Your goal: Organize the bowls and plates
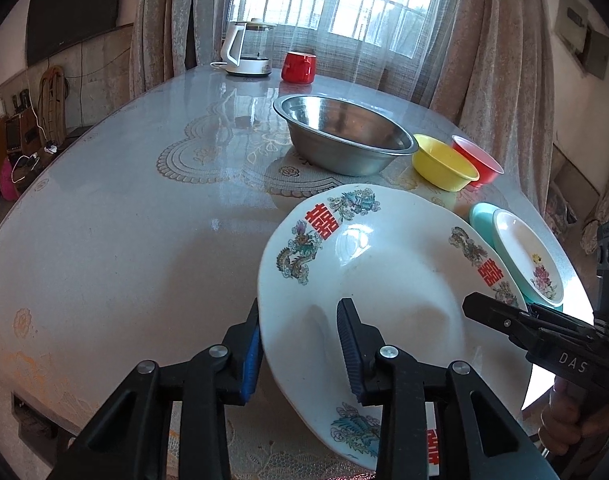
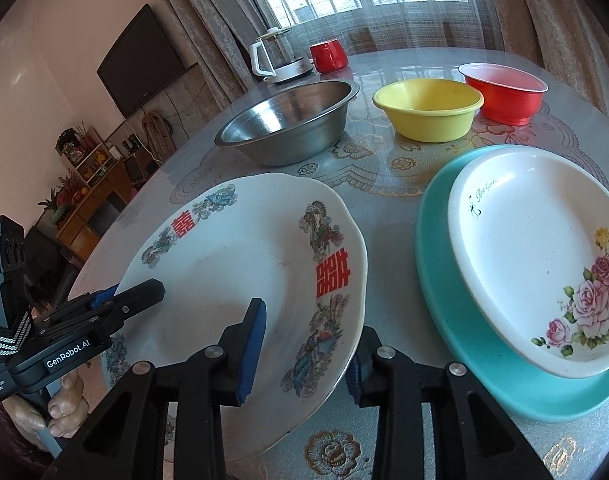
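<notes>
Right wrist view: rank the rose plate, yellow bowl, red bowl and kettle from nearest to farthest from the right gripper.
From the right gripper:
1. Rose plate, right, stacked on the teal plate.
2. Yellow bowl, centre, beyond it.
3. Red bowl, behind the yellow one, to its right.
4. Kettle, far edge, by the window.

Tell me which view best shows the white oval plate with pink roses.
The right wrist view: the white oval plate with pink roses lies large atop the teal plate. The left wrist view shows it small, foreshortened.

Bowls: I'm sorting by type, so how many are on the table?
3, side by side behind the plates: a wide stainless-steel bowl on the left, a yellow plastic bowl in the middle, a red plastic bowl on the right. None seems hidden.
</notes>
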Tool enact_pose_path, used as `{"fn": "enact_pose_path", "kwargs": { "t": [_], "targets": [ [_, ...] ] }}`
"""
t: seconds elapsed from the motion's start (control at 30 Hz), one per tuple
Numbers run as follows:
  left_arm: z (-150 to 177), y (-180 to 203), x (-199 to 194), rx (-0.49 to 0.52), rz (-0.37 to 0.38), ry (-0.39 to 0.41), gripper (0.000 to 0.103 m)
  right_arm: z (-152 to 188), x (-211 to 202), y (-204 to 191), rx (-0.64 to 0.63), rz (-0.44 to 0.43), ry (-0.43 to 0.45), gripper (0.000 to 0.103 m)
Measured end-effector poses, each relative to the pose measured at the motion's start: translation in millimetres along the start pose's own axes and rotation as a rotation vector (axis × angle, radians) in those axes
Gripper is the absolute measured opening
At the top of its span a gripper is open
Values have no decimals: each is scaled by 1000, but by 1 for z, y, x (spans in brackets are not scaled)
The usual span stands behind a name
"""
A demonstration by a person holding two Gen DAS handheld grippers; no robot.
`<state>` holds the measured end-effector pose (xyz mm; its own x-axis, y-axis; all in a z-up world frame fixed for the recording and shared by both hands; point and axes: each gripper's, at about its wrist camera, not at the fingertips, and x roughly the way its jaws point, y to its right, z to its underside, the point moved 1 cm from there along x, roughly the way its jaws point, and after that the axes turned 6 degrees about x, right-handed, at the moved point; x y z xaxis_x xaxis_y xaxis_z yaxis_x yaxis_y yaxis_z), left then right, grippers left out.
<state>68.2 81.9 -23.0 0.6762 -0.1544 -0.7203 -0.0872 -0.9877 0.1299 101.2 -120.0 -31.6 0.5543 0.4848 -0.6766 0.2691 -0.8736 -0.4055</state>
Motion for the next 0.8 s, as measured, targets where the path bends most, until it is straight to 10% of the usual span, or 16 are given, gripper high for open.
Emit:
{"fn": "enact_pose_path", "kwargs": {
  "t": [0.8],
  "targets": [
    [-15, 23, -22, 60, 82, 110, 34, -11, -32, 1, -51, 14, 115, 29]
  ]
}}
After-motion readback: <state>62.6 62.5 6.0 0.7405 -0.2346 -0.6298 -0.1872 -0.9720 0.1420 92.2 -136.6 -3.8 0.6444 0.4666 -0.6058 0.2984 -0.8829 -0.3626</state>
